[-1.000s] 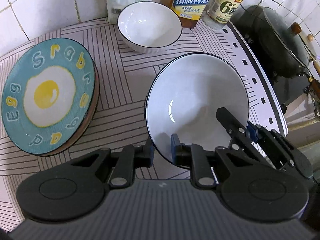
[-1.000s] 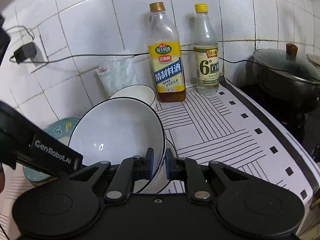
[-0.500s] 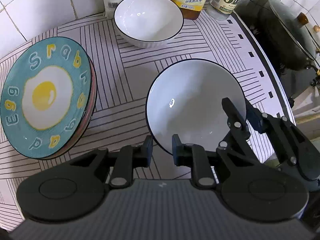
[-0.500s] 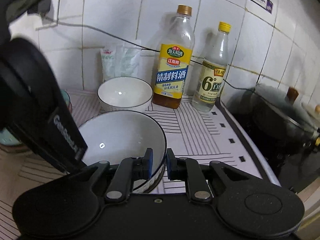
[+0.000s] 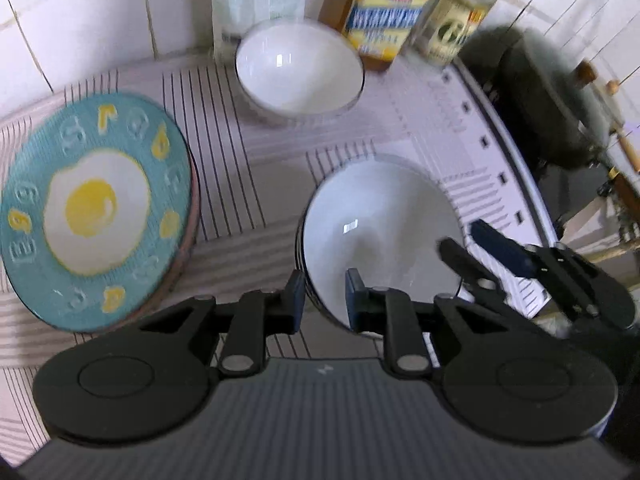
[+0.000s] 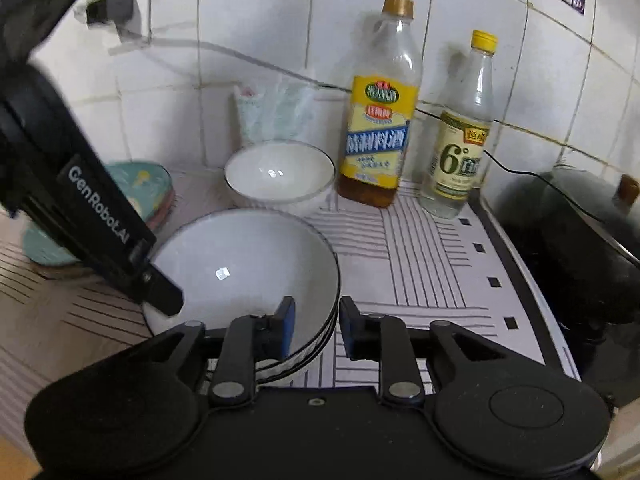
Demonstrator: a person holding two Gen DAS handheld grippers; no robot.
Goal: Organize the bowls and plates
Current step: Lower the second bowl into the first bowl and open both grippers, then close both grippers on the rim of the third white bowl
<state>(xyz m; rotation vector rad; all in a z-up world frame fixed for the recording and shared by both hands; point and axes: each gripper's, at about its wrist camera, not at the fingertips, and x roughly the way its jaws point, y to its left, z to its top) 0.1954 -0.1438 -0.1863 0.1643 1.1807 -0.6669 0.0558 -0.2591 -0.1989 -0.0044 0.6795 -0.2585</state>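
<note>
A large white bowl with a dark rim [image 5: 380, 224] [image 6: 244, 268] rests on top of other bowls on the striped counter mat. My left gripper [image 5: 322, 298] is open, its fingers straddling the bowl's near rim. My right gripper [image 6: 316, 328] is open too, straddling the rim on the bowl's other side; it shows in the left wrist view [image 5: 480, 248]. A smaller white bowl [image 5: 298, 68] [image 6: 280, 176] stands by the wall. A teal fried-egg plate [image 5: 94, 216] [image 6: 152, 184] tops a plate stack at the left.
Two bottles [image 6: 378, 108] [image 6: 462, 132] and a plastic bag [image 6: 272, 112] stand against the tiled wall. A lidded dark wok [image 6: 592, 232] sits on the stove to the right. The counter edge runs along the right of the mat.
The large bowl went from tilted and lifted to lying flat on the stack. Both grippers opened from its rim.
</note>
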